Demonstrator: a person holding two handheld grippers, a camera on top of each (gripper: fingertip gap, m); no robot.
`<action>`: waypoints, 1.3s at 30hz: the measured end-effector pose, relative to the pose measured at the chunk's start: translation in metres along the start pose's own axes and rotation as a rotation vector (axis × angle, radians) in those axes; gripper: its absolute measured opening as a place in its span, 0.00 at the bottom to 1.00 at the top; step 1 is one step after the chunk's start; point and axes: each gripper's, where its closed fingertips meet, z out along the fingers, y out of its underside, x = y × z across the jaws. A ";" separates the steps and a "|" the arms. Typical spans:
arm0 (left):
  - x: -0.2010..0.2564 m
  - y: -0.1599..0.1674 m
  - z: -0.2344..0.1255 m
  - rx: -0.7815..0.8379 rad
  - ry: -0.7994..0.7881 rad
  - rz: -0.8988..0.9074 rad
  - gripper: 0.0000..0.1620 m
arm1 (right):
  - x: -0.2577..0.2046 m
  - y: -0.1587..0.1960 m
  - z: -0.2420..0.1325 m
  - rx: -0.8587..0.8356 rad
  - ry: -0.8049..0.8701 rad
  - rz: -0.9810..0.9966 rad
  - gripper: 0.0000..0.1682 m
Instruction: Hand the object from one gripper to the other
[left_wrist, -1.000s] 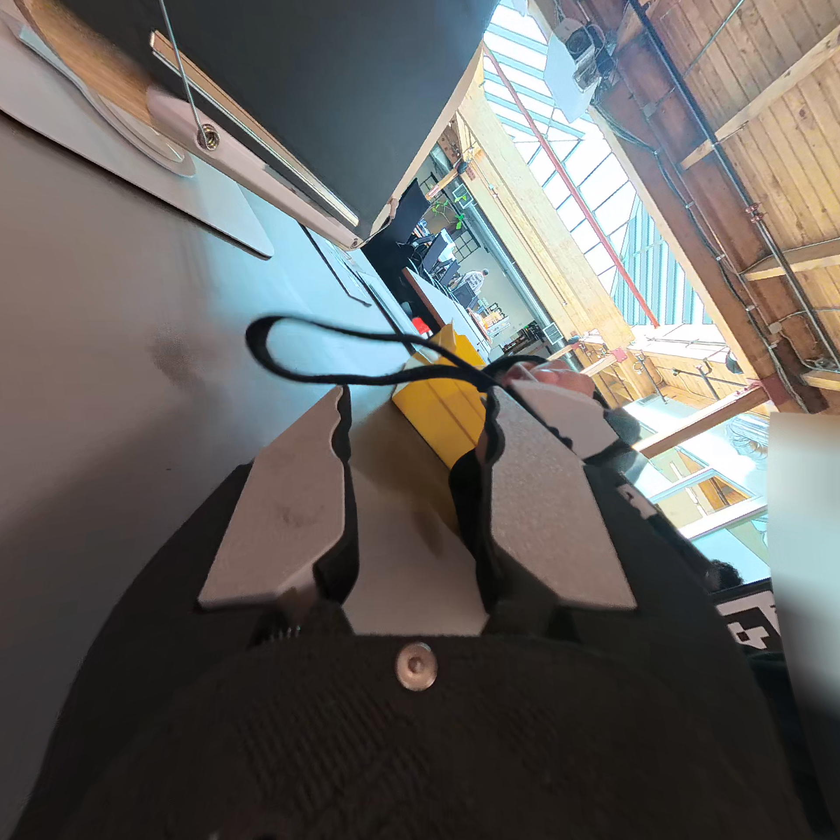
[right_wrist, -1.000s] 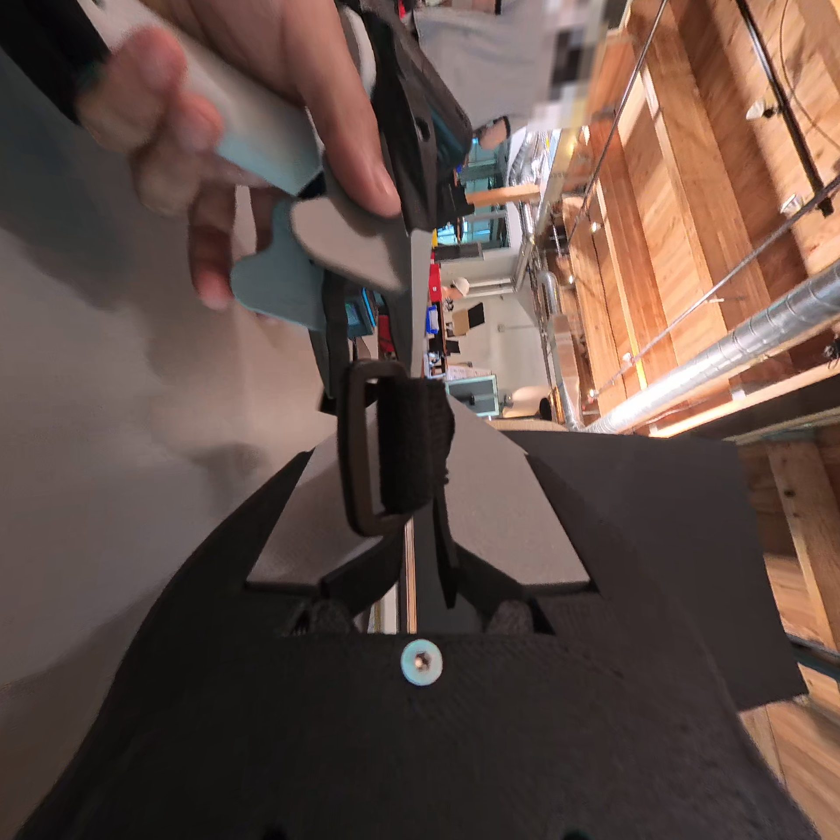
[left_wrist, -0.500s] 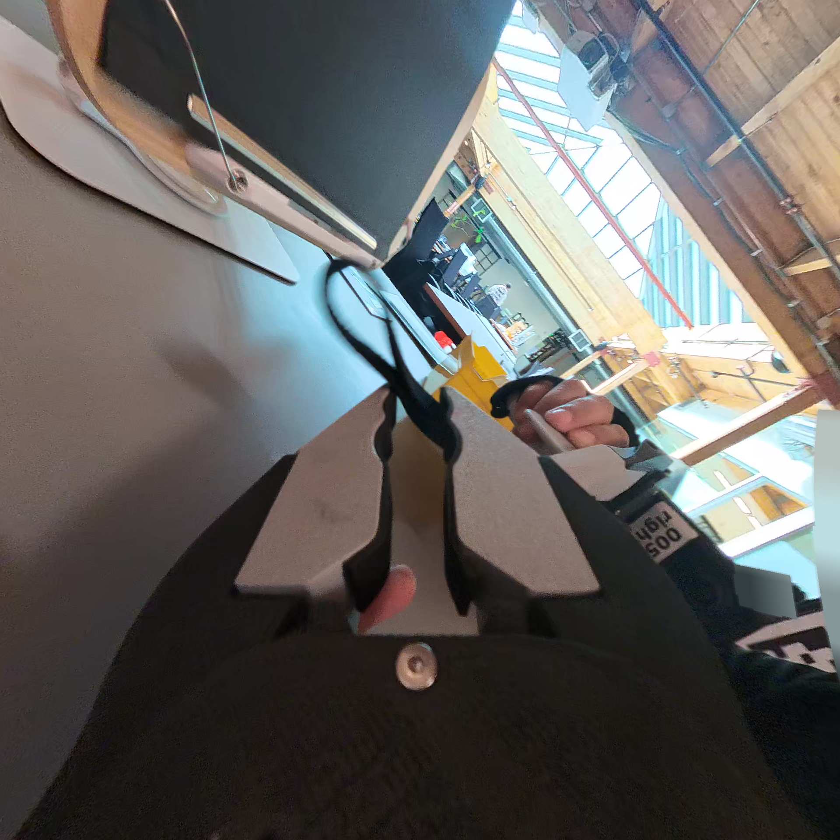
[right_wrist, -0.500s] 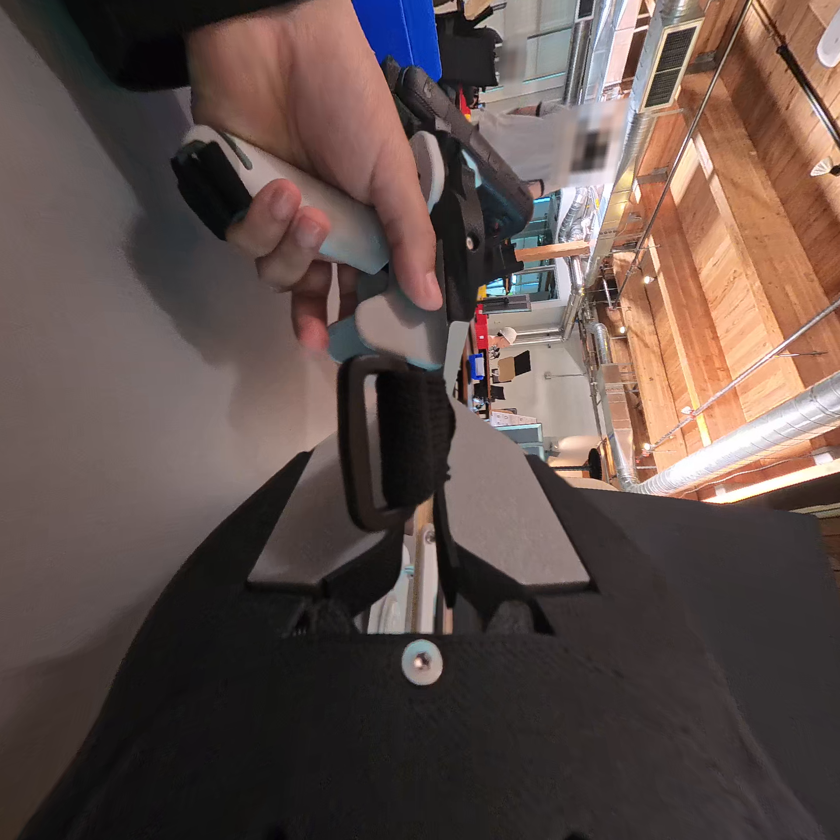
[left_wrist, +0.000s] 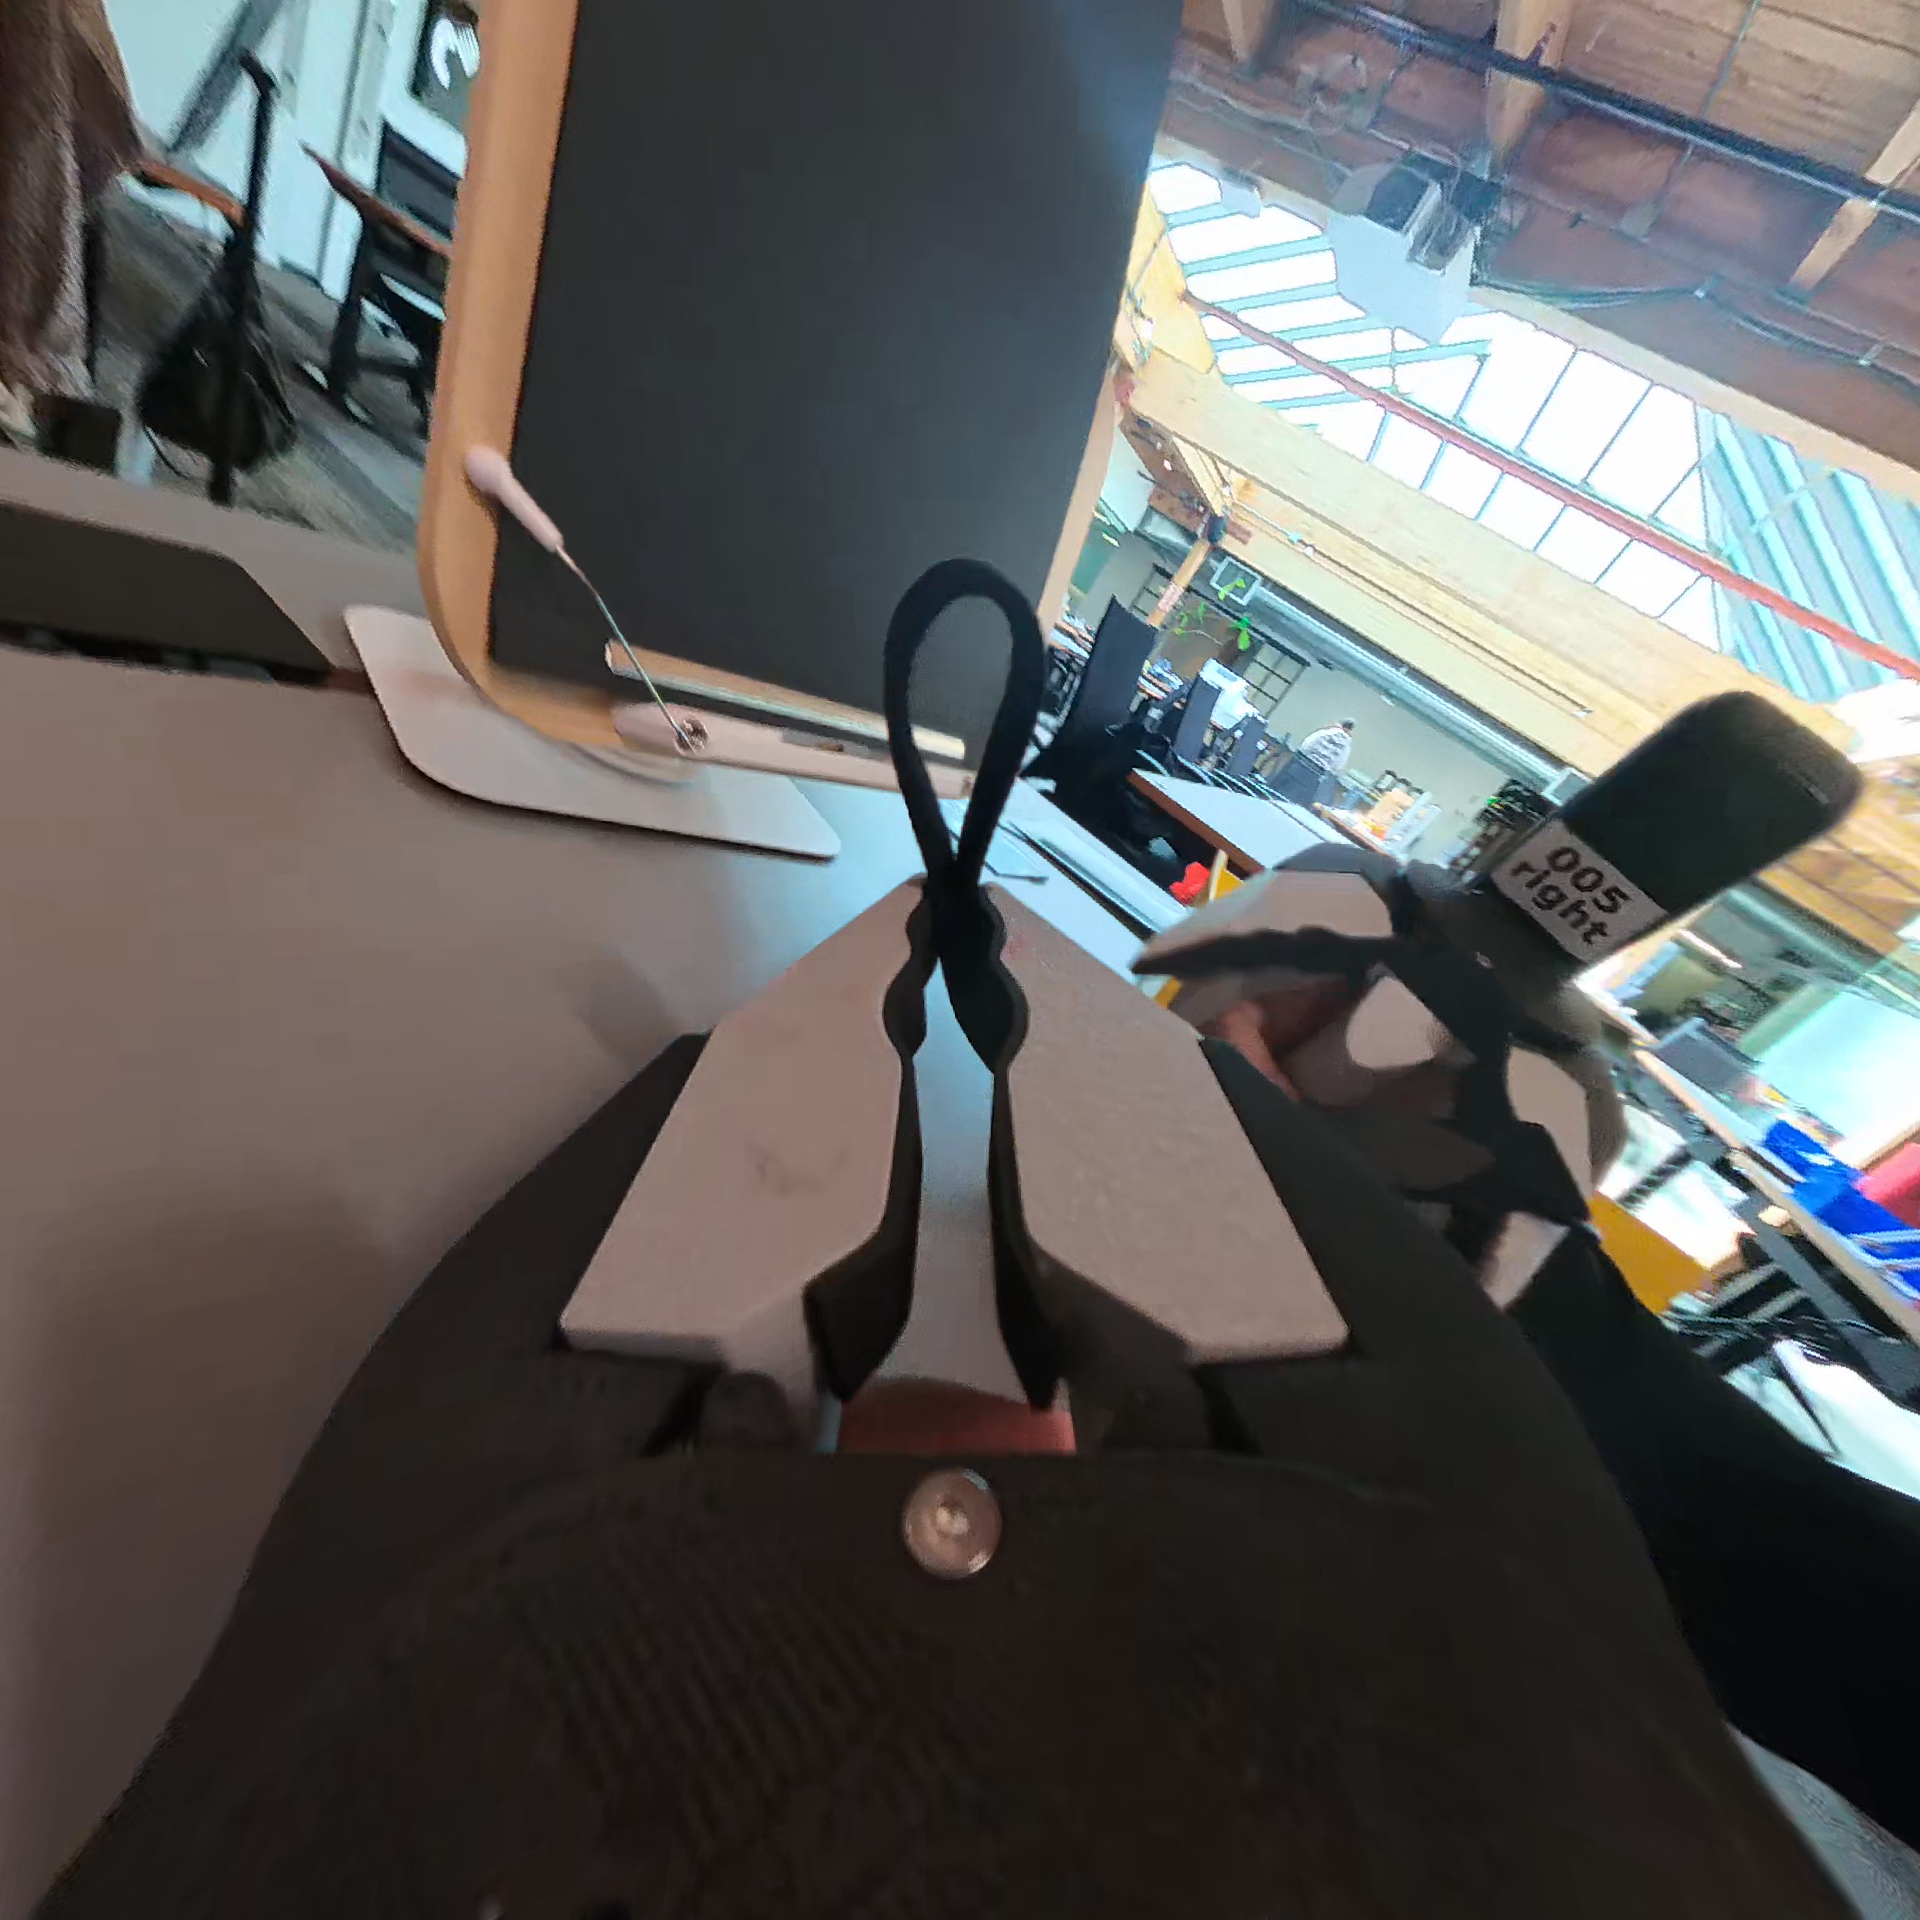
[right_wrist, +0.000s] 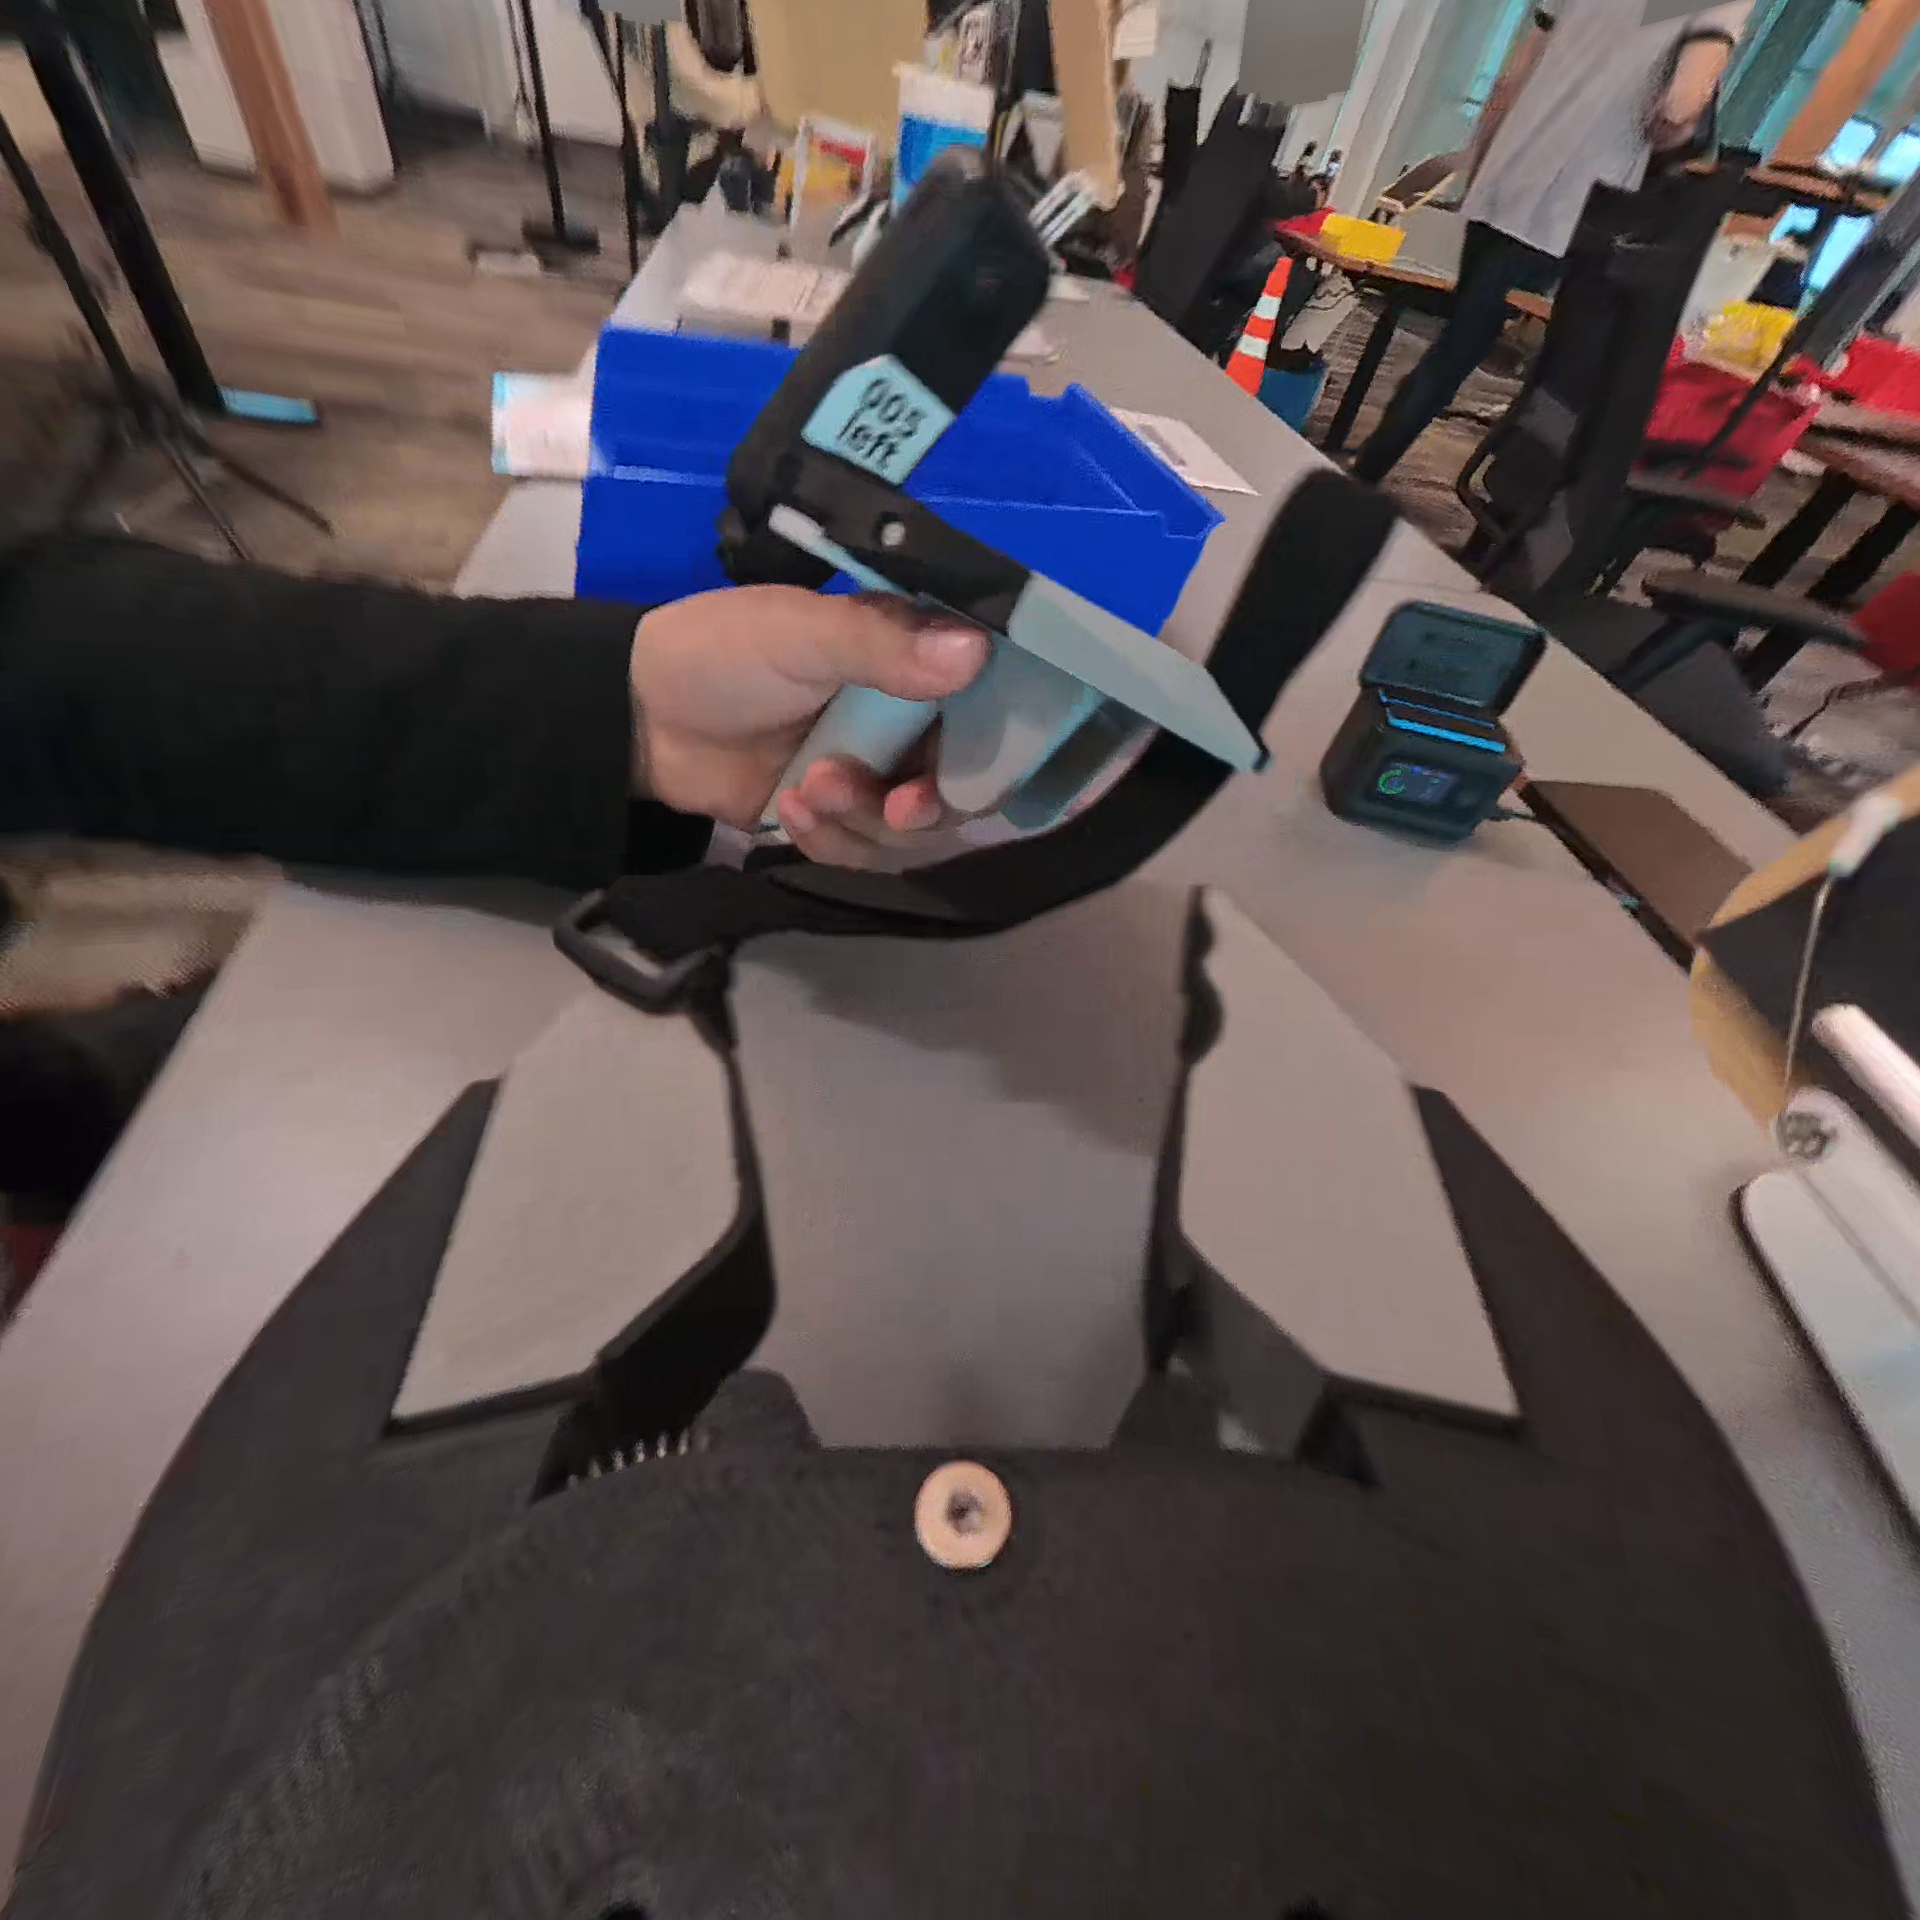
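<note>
The object is a black webbing strap with a plastic buckle ring. In the left wrist view my left gripper (left_wrist: 958, 920) is shut on the strap (left_wrist: 961, 727), and a loop of it stands up above the fingertips. In the right wrist view a hand holds the left gripper (right_wrist: 1231, 732) above the grey table (right_wrist: 1455, 987). The strap (right_wrist: 1283, 603) curves through its fingers and hangs down to the buckle ring (right_wrist: 623, 951). My right gripper (right_wrist: 956, 966) is open and empty. The buckle ring lies just beside its left fingertip (right_wrist: 712, 1003). The right gripper also shows in the left wrist view (left_wrist: 1278, 956).
A blue bin (right_wrist: 1039, 488) and a small black case with a lit display (right_wrist: 1434, 717) stand on the table beyond the grippers. A black panel in a wooden frame (left_wrist: 810, 312) stands on a white base (left_wrist: 582, 748). A person (right_wrist: 1558, 156) stands far back.
My right gripper has opened and let go of the strap by its buckle. My left gripper has shut on the strap. Both views have swung upright.
</note>
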 end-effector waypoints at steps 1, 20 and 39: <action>0.000 -0.005 -0.002 0.026 -0.010 0.025 0.02 | 0.003 -0.001 -0.003 0.015 -0.012 0.055 0.57; 0.086 -0.007 -0.008 0.179 0.166 0.737 0.02 | -0.003 -0.011 -0.017 0.118 -0.305 0.579 0.49; 0.092 -0.016 -0.013 0.290 0.024 1.034 0.02 | 0.004 -0.020 -0.047 0.208 -0.553 0.941 0.29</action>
